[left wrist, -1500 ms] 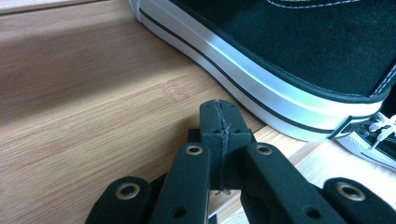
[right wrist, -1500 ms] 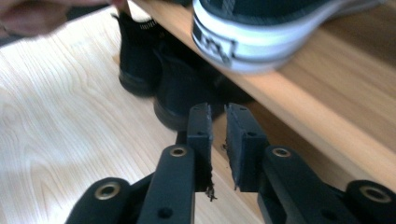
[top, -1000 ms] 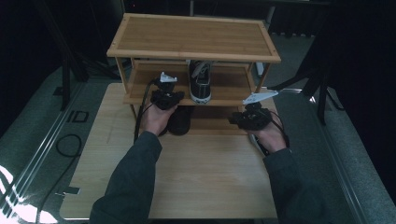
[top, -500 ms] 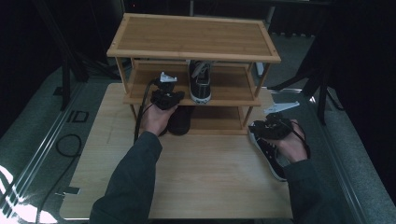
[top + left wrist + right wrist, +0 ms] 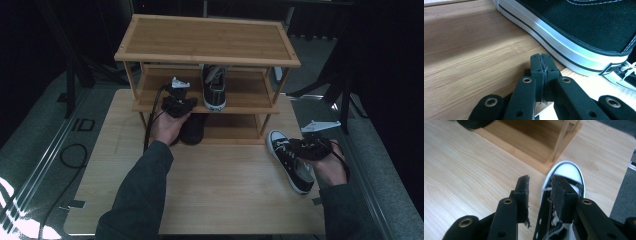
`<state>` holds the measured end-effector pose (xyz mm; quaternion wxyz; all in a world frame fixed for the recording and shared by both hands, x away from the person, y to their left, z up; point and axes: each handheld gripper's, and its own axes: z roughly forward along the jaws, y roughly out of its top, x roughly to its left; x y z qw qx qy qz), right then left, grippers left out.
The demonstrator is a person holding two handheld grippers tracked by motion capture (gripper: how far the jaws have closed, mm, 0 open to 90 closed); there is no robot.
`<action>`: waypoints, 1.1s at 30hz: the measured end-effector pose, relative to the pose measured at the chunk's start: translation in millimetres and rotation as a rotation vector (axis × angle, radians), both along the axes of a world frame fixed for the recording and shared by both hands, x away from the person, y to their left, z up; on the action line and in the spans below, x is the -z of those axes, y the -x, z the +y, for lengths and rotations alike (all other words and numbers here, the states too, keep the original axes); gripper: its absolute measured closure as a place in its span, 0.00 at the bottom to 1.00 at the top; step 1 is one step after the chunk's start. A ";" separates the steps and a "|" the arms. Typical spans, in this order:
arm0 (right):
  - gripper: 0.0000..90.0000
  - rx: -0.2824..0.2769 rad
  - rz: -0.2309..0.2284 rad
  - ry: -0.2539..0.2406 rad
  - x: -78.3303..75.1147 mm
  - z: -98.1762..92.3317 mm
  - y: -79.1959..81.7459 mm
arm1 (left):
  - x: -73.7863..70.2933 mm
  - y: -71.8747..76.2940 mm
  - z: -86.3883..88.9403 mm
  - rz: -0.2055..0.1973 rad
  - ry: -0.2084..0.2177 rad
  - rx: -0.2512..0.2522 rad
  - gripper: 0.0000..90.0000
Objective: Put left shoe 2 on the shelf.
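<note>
1. The right tool [image 5: 540,187] is half spread over the black canvas sneaker [image 5: 290,160] at the desk's [image 5: 225,185] 4 o'clock; its jaws have just been closing, straddling the lace-side wall without pinching.
2. The sneaker's long axis runs toe-first toward 11 o'clock, at the bamboo shoe rack [image 5: 210,42].
3. The left tool [image 5: 541,72], pressed together empty, rests on the middle shelf beside the shelved sneaker [image 5: 214,87].

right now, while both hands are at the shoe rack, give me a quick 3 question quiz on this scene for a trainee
1. True or false: the left gripper has its fingers shut with nothing between them.
2. Where does the sneaker under the right gripper lie? A on the top shelf; B on the table; C on the middle shelf.
3. Fill in: the other sneaker stands on the wooden rack's ______ shelf.

Key: 1 true. 2 B. 3 middle.
</note>
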<state>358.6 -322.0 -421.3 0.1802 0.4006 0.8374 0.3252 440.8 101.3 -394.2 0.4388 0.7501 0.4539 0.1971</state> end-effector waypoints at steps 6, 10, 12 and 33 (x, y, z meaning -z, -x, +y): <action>0.90 0.042 0.029 0.023 10.7 -15.1 7.2 | -0.1 0.2 -0.4 0.000 -0.002 -0.001 0.99; 1.00 0.062 0.048 0.050 17.7 -21.2 10.2 | -0.1 0.2 -0.4 0.000 -0.002 -0.002 0.99; 1.00 0.068 0.061 0.063 22.0 -23.4 11.4 | -0.1 0.2 -0.4 -0.001 -0.003 -0.002 0.99; 0.88 0.166 0.077 0.200 47.9 -28.6 7.4 | 0.6 0.5 0.0 -0.005 0.002 -0.001 0.99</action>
